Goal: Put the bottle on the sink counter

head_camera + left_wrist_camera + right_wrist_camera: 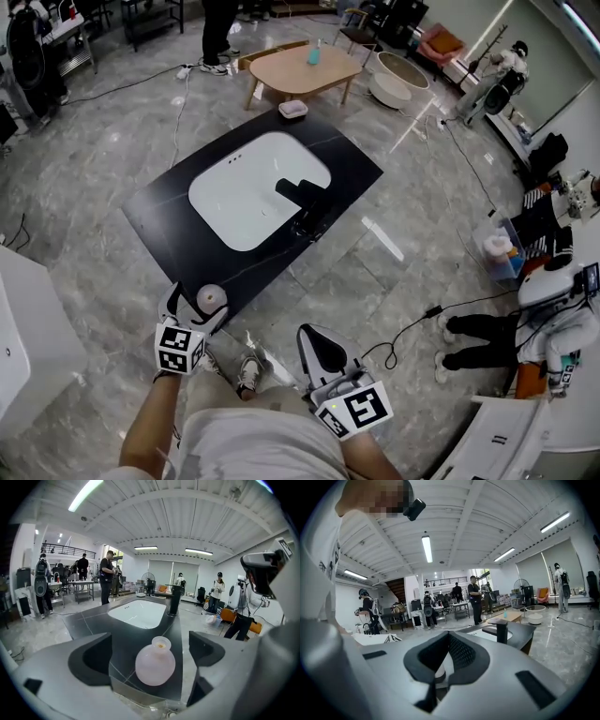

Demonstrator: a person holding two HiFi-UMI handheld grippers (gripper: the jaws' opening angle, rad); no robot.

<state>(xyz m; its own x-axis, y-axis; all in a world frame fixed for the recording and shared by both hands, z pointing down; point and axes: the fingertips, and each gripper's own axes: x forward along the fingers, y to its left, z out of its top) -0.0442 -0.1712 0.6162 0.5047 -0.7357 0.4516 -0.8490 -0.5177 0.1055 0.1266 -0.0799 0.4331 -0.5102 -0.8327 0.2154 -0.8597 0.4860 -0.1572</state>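
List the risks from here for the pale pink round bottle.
1. The pale pink round bottle stands near the corner edge of the black sink counter; a small nudge may send it off onto the floor.
2. The left gripper has its jaws apart on either side of the bottle; if it is pulled away crooked, a jaw could clip the rounded body and topple it.

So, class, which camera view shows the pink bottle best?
The left gripper view: the bottle stands large and upright, centre frame, on the dark counter. The head view shows it small, from above; the right gripper view shows nothing clear of it.
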